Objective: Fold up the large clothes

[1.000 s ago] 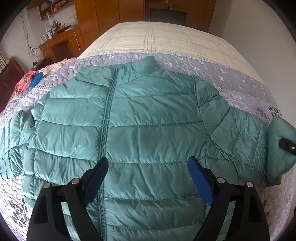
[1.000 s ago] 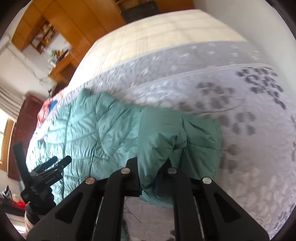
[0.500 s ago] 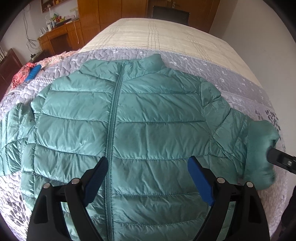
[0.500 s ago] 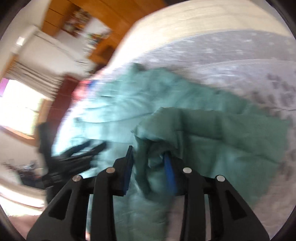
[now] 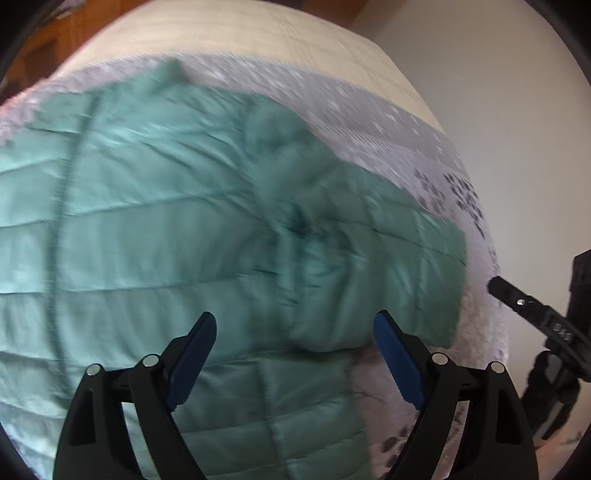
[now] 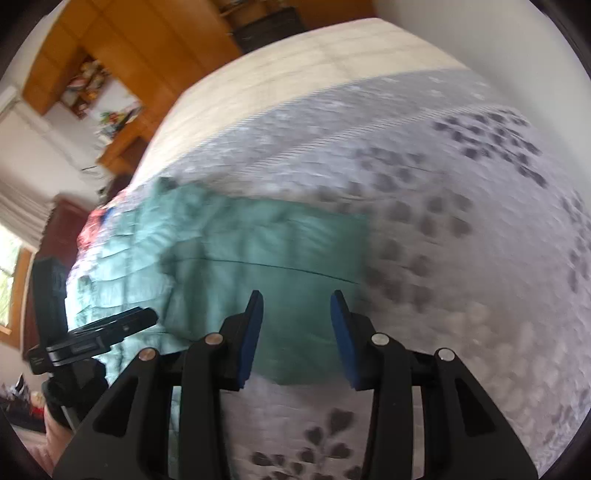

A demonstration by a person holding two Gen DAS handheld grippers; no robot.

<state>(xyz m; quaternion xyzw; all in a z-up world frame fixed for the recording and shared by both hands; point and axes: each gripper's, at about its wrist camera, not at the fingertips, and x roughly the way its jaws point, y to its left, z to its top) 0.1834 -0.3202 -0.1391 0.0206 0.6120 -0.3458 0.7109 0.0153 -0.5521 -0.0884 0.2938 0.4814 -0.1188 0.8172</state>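
A wide bed fills both views, its cream plaid cover (image 5: 258, 33) towards twelve o'clock and a grey quilted bedspread with dark leaf prints (image 6: 461, 206) nearer the cameras. Orange wooden cabinets and a cluttered desk (image 6: 122, 74) stand at eleven o'clock in the right wrist view, a bright window (image 6: 9, 273) at nine.

Spread on the bedspread lies the teal quilted puffer jacket (image 5: 155, 221), zip running down at nine o'clock in the left wrist view, and its sleeve (image 5: 369, 266) is folded back across the body at the centre.

The left gripper (image 5: 295, 354) points steeply down above the jacket's lower half, blue pads spread wide and narrowing a little, gripping nothing. The right gripper (image 6: 297, 332) hangs above the folded sleeve's edge, its tongs easing apart, pads clear of the fabric. Each tool shows in the other's view, at three and at eight o'clock.

Both views are smeared by motion, so stitching is soft. The jacket's left side runs off frame, and a red patterned cloth (image 6: 90, 225) near nine o'clock is too blurred to identify.
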